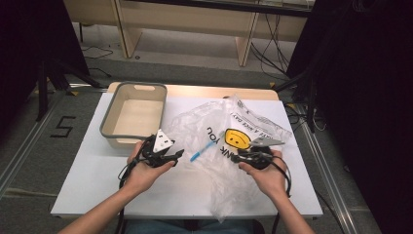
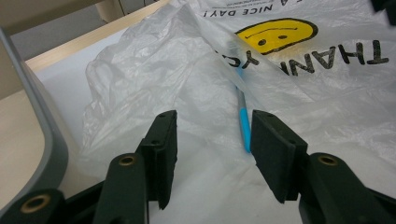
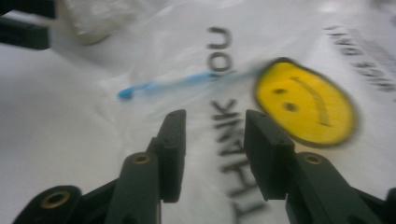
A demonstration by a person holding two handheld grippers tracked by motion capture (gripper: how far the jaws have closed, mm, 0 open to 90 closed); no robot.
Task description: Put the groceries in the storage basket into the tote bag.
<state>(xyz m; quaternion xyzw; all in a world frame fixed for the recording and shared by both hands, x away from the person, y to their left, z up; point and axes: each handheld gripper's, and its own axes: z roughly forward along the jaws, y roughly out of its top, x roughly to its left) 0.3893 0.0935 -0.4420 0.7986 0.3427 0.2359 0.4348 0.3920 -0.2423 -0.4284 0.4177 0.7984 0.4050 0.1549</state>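
Toothbrush (image 1: 203, 152), blue-handled, lies on the white bench (image 1: 97, 170) with its far end tucked under the clear plastic bag (image 1: 219, 141); in the high view it sits near the bench's middle, slanting from 7 o'clock up toward 1 o'clock. The bag carries a yellow smiley face (image 1: 237, 138) and black lettering, and spreads across the right half of the bench.

Left tongs (image 1: 176, 156) are held at about 9 o'clock of the toothbrush, just beside its bare end; their jaws stand apart with nothing between them. In the left gripper view the blue handle (image 2: 243, 126) runs up past the inner edge of the right-hand jaw, over crumpled bag film.

Right tongs (image 1: 234, 157) rest over the bag at about 3 o'clock of the toothbrush, jaws likewise parted and empty. In the right gripper view they hang above the printed letters, with the toothbrush (image 3: 173, 84) beyond them at 11 o'clock and the smiley face (image 3: 306, 102) at 1 o'clock.

A grey-rimmed bin (image 1: 109, 114) stands at 10 o'clock of the toothbrush, near the bench's far left.
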